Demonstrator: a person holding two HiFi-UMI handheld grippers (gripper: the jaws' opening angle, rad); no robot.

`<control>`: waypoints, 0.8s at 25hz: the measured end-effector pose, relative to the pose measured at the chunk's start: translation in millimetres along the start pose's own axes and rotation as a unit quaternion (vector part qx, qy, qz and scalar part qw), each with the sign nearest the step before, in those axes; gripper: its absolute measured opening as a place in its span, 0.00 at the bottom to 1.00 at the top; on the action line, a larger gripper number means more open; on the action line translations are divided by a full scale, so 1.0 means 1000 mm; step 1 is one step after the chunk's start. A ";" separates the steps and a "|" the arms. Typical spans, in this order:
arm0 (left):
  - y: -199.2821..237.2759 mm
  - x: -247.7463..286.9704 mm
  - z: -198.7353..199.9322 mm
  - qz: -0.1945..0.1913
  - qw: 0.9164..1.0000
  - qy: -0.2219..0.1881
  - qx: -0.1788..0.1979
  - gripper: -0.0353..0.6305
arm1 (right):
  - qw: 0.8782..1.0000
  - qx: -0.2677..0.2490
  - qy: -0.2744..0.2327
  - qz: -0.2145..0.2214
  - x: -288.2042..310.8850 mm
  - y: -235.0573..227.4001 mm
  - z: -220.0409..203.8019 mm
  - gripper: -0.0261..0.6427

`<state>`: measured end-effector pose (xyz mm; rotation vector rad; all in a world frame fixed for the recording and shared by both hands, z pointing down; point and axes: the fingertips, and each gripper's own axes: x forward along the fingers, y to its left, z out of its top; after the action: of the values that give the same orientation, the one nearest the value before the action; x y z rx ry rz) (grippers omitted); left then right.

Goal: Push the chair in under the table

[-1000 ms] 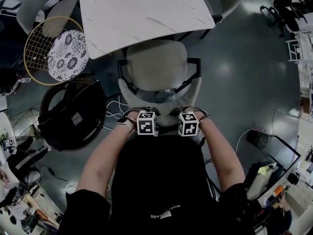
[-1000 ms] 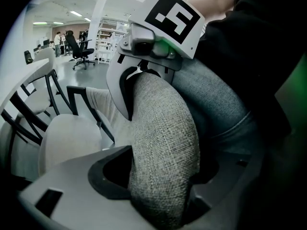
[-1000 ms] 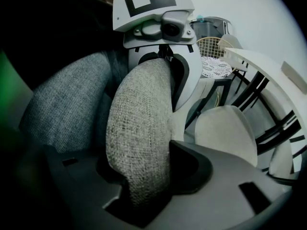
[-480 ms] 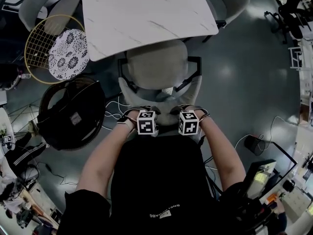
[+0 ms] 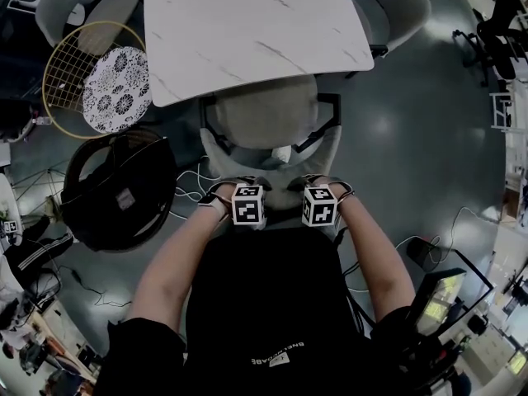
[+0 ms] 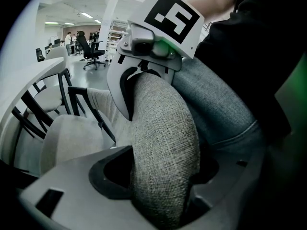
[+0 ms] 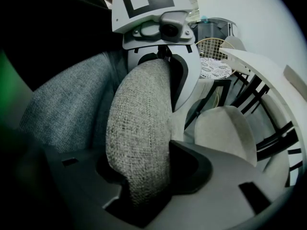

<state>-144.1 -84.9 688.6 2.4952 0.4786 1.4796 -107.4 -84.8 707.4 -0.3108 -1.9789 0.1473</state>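
The chair [image 5: 268,114] faces the table [image 5: 247,31] edge
Your left gripper [image 5: 233,186] and right gripper [image 5: 318,185] clamp its backrest [image 6: 163,143], table straight ahead.

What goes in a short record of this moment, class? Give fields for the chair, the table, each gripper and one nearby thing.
chair: grey upholstery, black frame, facing the table; most of the seat shows outside the tabletop
table: white marbled top, just ahead of the chair
left gripper: shut on the backrest, at its top edge
right gripper: shut on the backrest, beside the left gripper
nearby: patterned cushion on a round wire seat, at the head view's left
status: chair not yet fully under
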 end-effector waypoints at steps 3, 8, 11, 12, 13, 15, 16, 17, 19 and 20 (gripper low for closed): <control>0.005 -0.002 0.002 0.001 1.000 -0.001 -0.002 0.48 | 1.000 -0.002 0.000 -0.002 -0.002 -0.006 -0.001 0.34; 0.009 -0.003 0.001 0.004 1.000 0.000 -0.003 0.48 | 1.000 -0.004 -0.003 -0.006 -0.004 -0.009 -0.001 0.33; 0.010 -0.003 0.003 0.003 1.000 -0.001 -0.004 0.48 | 1.000 -0.003 -0.005 -0.008 -0.004 -0.011 -0.002 0.34; 0.010 -0.003 0.003 0.003 1.000 -0.001 -0.005 0.48 | 1.000 -0.003 -0.005 -0.009 -0.005 -0.011 -0.002 0.34; 0.011 -0.003 0.004 0.002 1.000 0.000 -0.006 0.48 | 1.000 -0.004 -0.006 -0.010 -0.006 -0.012 -0.003 0.34; 0.013 -0.002 0.008 0.003 1.000 -0.001 -0.008 0.48 | 1.000 -0.006 -0.006 -0.012 -0.007 -0.013 -0.007 0.33; 0.014 -0.001 0.010 0.004 1.000 -0.002 -0.010 0.48 | 1.000 -0.007 -0.006 -0.011 -0.008 -0.014 -0.009 0.34; 0.015 0.000 0.012 0.004 1.000 -0.003 -0.011 0.48 | 1.000 -0.009 -0.005 -0.010 -0.009 -0.015 -0.012 0.33; 0.017 0.001 0.015 0.003 1.000 -0.003 -0.015 0.48 | 1.000 -0.012 -0.004 -0.007 -0.011 -0.017 -0.015 0.34; 0.019 0.001 0.016 0.002 1.000 -0.003 -0.017 0.48 | 1.000 -0.013 -0.004 -0.007 -0.012 -0.018 -0.017 0.34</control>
<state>-126.2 -102.1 688.2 2.4749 0.4451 1.4700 -90.1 -106.2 708.3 -0.3144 -1.9926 0.1140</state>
